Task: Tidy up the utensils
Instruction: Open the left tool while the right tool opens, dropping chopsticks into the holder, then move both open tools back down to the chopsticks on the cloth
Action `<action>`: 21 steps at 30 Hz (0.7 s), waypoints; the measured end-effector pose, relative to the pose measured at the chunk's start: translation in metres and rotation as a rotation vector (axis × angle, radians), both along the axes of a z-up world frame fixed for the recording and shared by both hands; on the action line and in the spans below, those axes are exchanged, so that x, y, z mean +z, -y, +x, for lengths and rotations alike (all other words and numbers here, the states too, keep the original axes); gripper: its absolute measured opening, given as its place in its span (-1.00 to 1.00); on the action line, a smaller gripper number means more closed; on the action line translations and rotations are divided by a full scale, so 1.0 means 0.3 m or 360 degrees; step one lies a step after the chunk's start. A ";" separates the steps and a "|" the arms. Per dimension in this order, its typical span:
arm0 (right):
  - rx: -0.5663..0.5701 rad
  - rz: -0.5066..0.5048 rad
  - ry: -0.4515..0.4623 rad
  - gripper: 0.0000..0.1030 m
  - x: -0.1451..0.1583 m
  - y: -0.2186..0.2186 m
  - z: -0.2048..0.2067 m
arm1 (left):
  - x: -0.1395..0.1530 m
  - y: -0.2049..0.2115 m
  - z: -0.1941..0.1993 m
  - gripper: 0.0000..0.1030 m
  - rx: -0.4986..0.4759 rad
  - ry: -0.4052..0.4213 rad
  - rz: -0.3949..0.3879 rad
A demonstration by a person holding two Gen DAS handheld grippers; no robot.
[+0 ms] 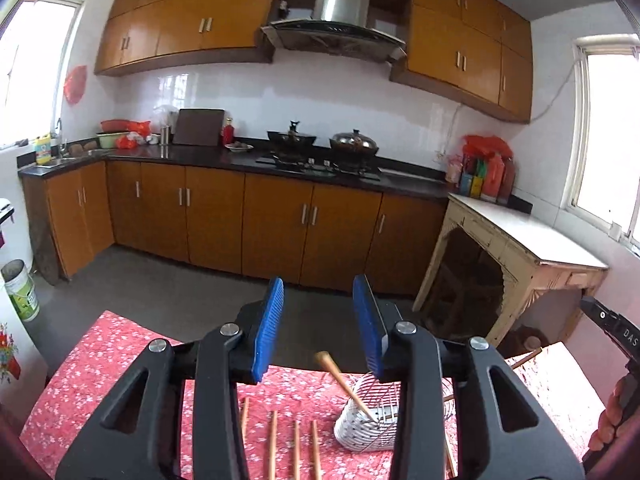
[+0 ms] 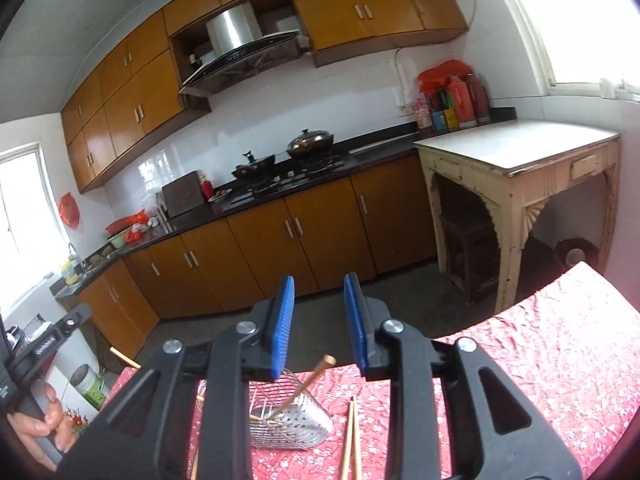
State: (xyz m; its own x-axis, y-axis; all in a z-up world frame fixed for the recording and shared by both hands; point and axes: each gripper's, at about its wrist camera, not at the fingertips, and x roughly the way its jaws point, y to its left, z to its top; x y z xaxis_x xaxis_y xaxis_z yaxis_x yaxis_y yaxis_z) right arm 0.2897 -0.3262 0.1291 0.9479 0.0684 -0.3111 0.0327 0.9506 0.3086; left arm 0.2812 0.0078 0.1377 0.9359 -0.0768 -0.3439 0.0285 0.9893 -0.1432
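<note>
Here, through the left wrist camera, we see our left gripper [image 1: 318,320] with its blue-padded jaws parted and nothing between them, raised above the red floral tablecloth [image 1: 120,364], where a perforated metal utensil holder [image 1: 368,416] stands with one wooden chopstick [image 1: 344,384] leaning in it and four loose wooden chopsticks [image 1: 294,448] lying just left of it. Through the right wrist camera, our right gripper [image 2: 319,312] likewise stands apart and empty above the same holder [image 2: 294,420], with a pair of chopsticks [image 2: 351,440] lying just right of it.
</note>
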 end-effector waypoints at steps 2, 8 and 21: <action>-0.0039 -0.0011 -0.0013 -0.48 -0.018 0.027 -0.037 | 0.006 -0.037 -0.039 -0.28 0.0020 0.0021 0.0004; -0.0115 -0.0037 -0.0175 -0.48 -0.184 0.103 -0.140 | -0.069 -0.153 -0.177 -0.24 0.0084 0.0022 0.0080; -0.0018 -0.0014 -0.0718 -0.55 -0.699 0.083 -0.277 | -0.563 -0.278 -0.290 -0.24 0.0026 -0.0431 0.0118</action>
State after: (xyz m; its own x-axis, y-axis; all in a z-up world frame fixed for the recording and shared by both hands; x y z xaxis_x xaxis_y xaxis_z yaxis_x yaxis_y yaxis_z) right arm 0.2065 -0.3510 -0.0806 0.7178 0.0542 -0.6941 0.1725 0.9520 0.2528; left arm 0.1943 0.0912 -0.0311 0.8101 -0.0275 -0.5856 -0.0170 0.9974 -0.0705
